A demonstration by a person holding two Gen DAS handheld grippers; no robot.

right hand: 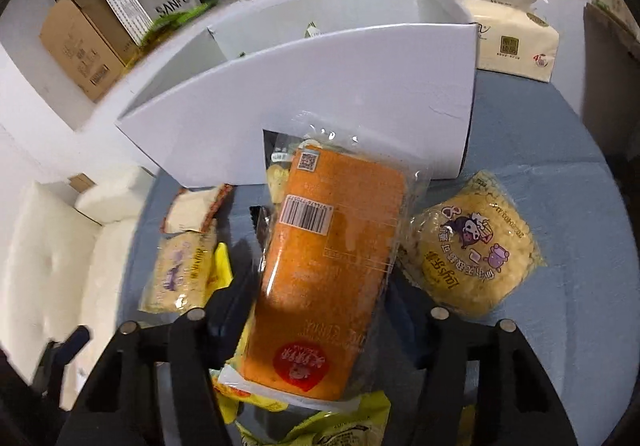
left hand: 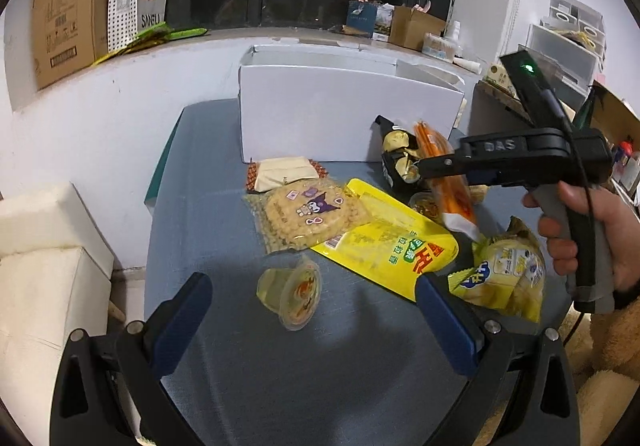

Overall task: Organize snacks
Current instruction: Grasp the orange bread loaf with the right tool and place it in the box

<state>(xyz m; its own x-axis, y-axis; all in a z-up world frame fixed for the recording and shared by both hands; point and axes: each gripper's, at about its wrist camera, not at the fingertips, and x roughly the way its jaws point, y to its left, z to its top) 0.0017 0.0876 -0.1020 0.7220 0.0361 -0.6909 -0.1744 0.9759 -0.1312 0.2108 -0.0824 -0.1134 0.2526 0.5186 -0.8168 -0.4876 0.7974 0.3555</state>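
My right gripper (right hand: pixel 320 310) is shut on an orange snack pack (right hand: pixel 328 258) in clear wrap and holds it above the blue table, in front of the white box (right hand: pixel 320 86). The left wrist view shows that gripper (left hand: pixel 424 166) holding the orange pack (left hand: pixel 448 182) over the snack pile. My left gripper (left hand: pixel 316 306) is open, low over the table, with a clear jelly cup (left hand: pixel 292 294) between its fingers. A round cookie pack (left hand: pixel 312 214), a yellow bag (left hand: pixel 384 242) and a yellow wrapped snack (left hand: pixel 504 274) lie nearby.
The white box (left hand: pixel 344 114) stands open at the table's far side. A tissue pack (right hand: pixel 516 38) lies to its right. Another cookie pack (right hand: pixel 472 246) lies right of the orange pack. White cushions (left hand: pixel 44 246) are left of the table, cardboard boxes (left hand: pixel 68 14) on the sill.
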